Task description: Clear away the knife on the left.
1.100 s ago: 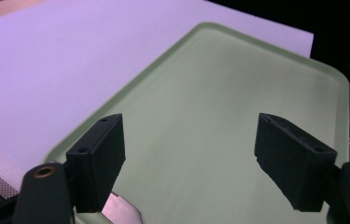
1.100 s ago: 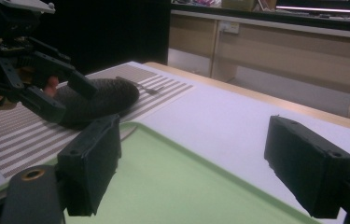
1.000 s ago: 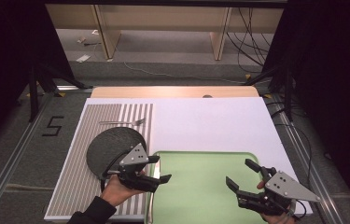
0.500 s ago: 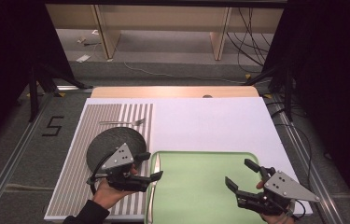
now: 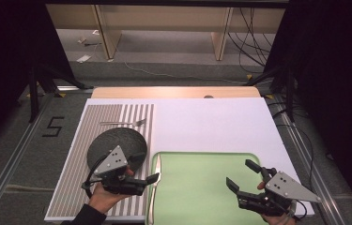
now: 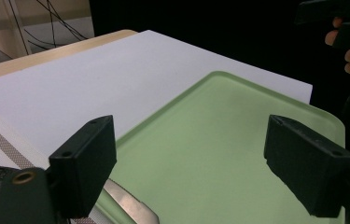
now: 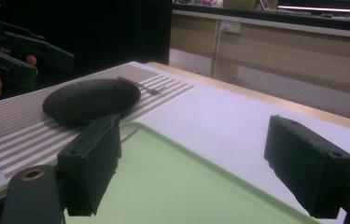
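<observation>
Striped matting (image 5: 77,154) is lying at the left of the counter (image 5: 211,122), carrying a fork (image 5: 123,123) and a dark plate (image 5: 116,146). We are holding the left tool (image 5: 151,179) just beside the knife (image 5: 155,185), which is resting along the left rim of the green tray (image 5: 202,187); its jaws have just been opening and are standing wide with nothing between them. We are holding the right tool (image 5: 240,175) over the tray's right edge, jaws likewise spread and empty.

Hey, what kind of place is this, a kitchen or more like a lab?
Probably a lab or recording workspace, not a kitchen: a table setting of green tray, dark plate and fork sits on a mat beside metal floor rails, loose cables and a taped floor number.
</observation>
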Tool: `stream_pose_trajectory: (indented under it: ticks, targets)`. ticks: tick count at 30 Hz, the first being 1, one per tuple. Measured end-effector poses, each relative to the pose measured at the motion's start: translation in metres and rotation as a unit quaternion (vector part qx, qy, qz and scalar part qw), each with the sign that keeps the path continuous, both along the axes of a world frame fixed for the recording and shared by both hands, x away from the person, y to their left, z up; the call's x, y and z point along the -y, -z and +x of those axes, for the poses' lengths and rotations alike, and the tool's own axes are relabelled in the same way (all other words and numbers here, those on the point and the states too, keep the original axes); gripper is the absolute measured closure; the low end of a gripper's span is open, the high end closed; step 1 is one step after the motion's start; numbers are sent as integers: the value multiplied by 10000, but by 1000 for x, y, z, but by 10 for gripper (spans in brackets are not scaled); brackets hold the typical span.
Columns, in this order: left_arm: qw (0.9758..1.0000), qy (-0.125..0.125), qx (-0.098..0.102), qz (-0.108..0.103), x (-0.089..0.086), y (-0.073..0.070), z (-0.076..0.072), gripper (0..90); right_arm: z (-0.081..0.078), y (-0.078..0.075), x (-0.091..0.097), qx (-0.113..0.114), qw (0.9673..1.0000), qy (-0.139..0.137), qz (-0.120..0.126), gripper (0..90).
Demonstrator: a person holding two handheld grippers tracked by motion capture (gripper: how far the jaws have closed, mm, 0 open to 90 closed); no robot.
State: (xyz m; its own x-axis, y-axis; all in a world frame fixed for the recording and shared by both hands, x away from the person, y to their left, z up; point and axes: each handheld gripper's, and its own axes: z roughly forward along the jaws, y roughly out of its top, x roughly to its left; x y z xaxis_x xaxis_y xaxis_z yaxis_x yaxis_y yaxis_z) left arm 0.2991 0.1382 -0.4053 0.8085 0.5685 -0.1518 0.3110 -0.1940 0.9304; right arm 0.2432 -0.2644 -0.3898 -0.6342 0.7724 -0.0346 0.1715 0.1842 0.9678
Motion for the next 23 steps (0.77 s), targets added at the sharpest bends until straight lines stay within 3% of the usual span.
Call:
stream_pose_trajectory:
  ticks: [3,7,23]
  targets:
    - [10000,-21,61,-18,-2,1,0,166,0,0,0,-3,10000,-1,0,197]
    - [9999,-119,2,-73,-6,4,4,167,0,0,0,-1,10000,-6,-1,197]
    - [10000,-15,15,-50,-2,4,1,168,0,0,0,5,10000,-9,-6,197]
